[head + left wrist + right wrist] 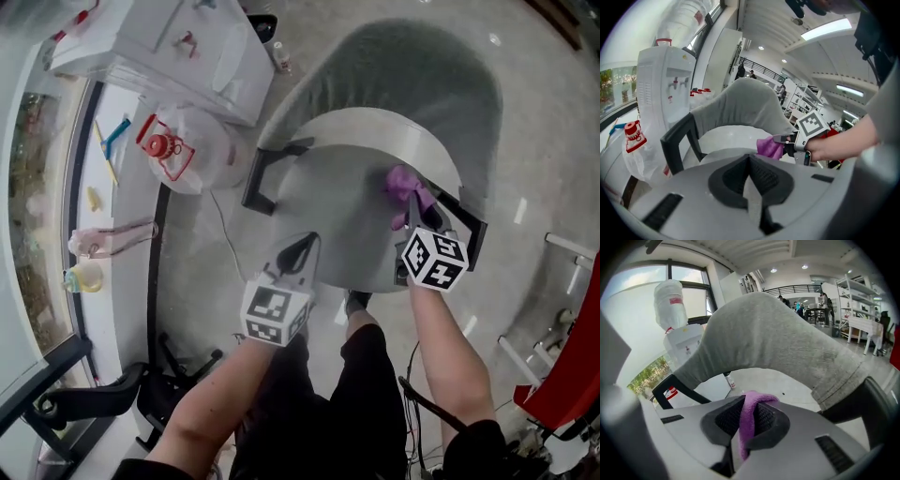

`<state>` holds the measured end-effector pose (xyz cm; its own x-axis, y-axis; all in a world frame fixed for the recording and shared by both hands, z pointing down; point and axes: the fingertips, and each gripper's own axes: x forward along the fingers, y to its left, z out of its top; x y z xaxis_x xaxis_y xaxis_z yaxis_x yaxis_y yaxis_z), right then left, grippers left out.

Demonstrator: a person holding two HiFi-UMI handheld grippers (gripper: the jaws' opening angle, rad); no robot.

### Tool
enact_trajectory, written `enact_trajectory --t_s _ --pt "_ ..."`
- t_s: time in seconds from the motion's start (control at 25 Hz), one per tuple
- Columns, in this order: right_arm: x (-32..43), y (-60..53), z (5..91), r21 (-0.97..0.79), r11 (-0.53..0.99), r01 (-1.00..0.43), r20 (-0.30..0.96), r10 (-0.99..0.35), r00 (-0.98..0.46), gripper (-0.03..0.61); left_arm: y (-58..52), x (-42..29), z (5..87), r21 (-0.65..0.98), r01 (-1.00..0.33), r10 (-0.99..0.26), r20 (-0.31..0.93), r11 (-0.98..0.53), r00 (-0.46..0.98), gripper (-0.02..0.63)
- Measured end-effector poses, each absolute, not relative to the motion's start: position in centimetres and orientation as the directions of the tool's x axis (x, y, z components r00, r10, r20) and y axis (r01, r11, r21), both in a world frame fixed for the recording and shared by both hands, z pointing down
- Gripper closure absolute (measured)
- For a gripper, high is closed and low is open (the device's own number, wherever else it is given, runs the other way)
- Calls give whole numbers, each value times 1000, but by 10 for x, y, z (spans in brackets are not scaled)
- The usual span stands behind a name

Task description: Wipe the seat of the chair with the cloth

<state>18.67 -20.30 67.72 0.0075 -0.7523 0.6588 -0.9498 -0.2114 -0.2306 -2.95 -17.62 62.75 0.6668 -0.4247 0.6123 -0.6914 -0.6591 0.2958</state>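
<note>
The purple cloth (405, 183) is clamped in the right claw (750, 408) just above the chair seat (347, 206). To its left, the left claw (750, 161) is seen closed on nothing.

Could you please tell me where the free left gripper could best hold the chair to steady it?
Probably the black armrest nearest the left gripper: its slim top bar stands clear of the seat, so come from above, jaws across it.

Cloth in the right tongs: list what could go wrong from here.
The right tongs pinch only a narrow fold of the cloth; dragging on the seat might pull it free.
The cloth is bunched, so the tongs' tips could scrape the seat.
The armrest is close; a wide stroke may hit it.
</note>
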Motion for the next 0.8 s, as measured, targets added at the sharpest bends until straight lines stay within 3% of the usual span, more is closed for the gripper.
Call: enact_trajectory --t_s 0.28,0.8 --pt "230 -190 723 -146 -313 -938 741 -663 106 552 -180 -17 640 312 -710 -431 620 -631 656 607" --pt "239 -174 805 -24 -370 -929 864 -474 167 552 -181 -25 657 325 -694 -399 632 -642 664 607"
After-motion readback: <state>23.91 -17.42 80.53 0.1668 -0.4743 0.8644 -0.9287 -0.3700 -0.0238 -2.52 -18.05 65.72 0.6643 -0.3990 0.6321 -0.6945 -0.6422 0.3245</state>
